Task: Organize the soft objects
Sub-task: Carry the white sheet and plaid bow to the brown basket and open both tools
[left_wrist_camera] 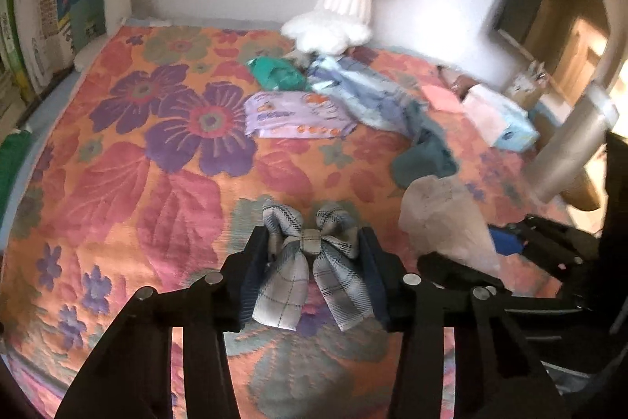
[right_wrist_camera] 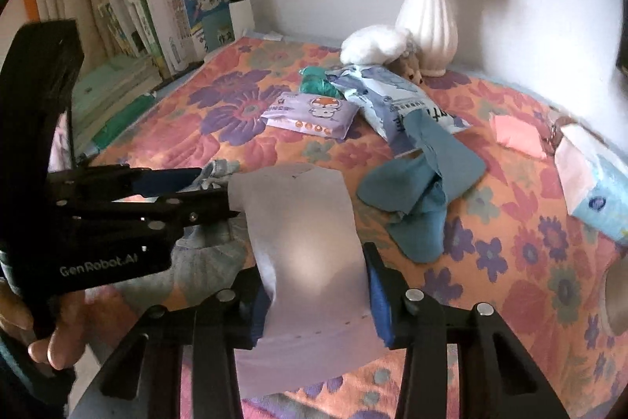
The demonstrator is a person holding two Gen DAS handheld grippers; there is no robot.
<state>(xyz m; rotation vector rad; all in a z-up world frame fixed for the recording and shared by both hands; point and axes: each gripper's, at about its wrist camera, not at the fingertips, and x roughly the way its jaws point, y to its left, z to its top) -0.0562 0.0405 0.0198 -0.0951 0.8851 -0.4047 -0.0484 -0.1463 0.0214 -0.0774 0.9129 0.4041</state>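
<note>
Two hand-held grippers each clamp a soft item over a floral bedspread (left_wrist_camera: 129,183).

The left gripper (left_wrist_camera: 312,254) is closed on a plaid fabric bow (left_wrist_camera: 312,262), loops pointing away, tails trailing back toward the handle. The right gripper (right_wrist_camera: 314,289) pinches a pale folded cloth (right_wrist_camera: 306,242), its long axis running away from the camera, just beside the bow. A teal garment (right_wrist_camera: 424,191) lies crumpled beyond.

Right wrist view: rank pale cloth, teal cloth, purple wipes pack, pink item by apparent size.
1. pale cloth, though nearest the camera
2. teal cloth
3. purple wipes pack
4. pink item
</note>
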